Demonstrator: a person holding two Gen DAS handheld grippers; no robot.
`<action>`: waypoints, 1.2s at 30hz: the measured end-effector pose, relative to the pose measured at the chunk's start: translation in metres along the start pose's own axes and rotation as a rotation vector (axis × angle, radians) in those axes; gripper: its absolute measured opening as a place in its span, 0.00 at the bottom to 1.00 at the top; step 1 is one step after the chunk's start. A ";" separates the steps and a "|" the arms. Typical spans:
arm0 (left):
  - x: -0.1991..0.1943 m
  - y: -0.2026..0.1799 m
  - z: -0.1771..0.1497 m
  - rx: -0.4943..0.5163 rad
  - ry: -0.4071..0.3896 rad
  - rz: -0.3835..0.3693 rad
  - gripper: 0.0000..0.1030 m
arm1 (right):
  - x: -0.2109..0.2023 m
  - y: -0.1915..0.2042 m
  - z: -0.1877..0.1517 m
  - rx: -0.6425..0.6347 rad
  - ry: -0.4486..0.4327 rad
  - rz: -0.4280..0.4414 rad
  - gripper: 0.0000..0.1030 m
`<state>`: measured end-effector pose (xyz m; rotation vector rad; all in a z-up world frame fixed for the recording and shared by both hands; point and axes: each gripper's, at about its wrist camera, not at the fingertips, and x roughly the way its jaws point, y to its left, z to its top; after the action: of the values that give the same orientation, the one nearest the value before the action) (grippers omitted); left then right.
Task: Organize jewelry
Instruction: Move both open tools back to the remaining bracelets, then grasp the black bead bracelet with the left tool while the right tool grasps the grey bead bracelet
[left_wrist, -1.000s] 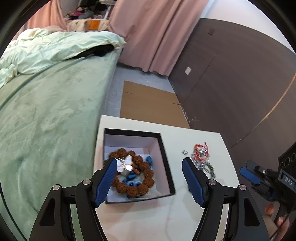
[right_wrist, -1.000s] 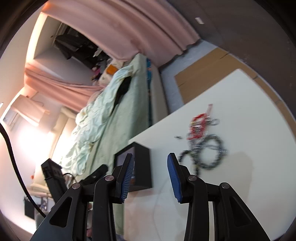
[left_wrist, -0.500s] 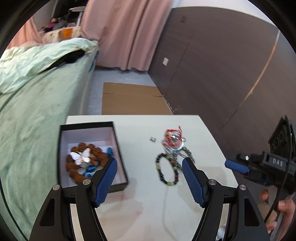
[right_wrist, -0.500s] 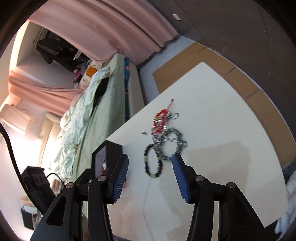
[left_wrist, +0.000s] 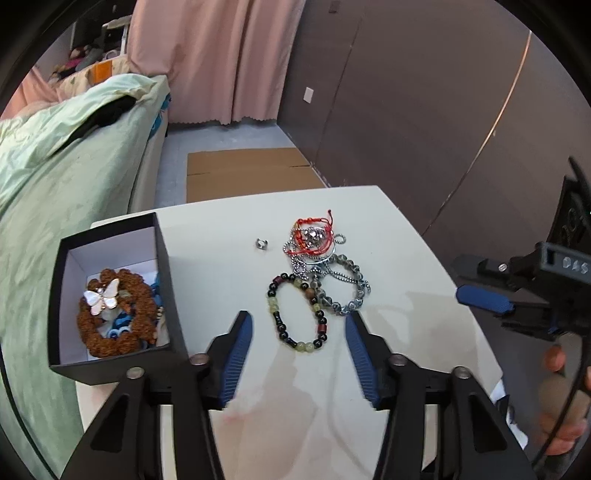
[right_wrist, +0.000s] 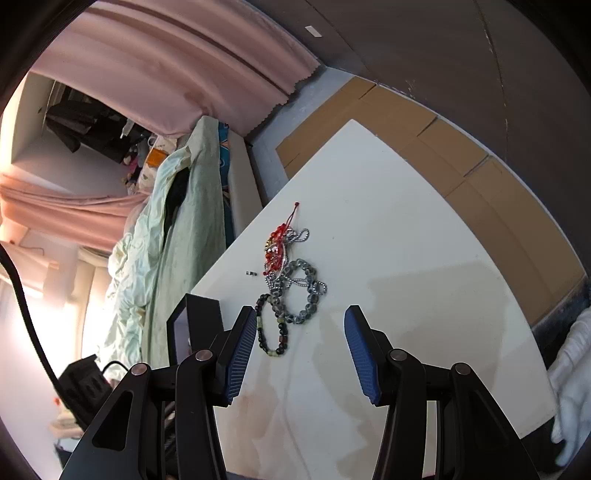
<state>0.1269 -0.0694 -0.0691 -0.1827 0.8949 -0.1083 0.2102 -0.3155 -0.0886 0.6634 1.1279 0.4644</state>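
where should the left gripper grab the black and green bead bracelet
Take the black and green bead bracelet at its near arc, coming straight down with the left gripper. It lies flat on the table, and that end is free; its far end touches the grey bead bracelet pile.

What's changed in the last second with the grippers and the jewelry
The left gripper swung right, from over the black box to facing the multicolor bead bracelet. The right gripper closed in on the same pile. Neither grabbed or released anything; both are open and empty. The box and the table jewelry did not move.
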 end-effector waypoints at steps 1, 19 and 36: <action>0.004 -0.002 -0.001 0.005 0.007 0.007 0.45 | -0.001 -0.001 0.001 0.001 0.000 -0.001 0.49; 0.068 -0.016 -0.010 0.097 0.092 0.186 0.32 | 0.013 -0.008 0.011 0.016 0.048 0.006 0.49; 0.023 0.011 0.014 -0.015 -0.014 0.044 0.08 | 0.048 0.011 0.003 -0.058 0.125 0.012 0.49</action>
<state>0.1522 -0.0611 -0.0801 -0.1771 0.8853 -0.0594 0.2306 -0.2772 -0.1120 0.5972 1.2235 0.5533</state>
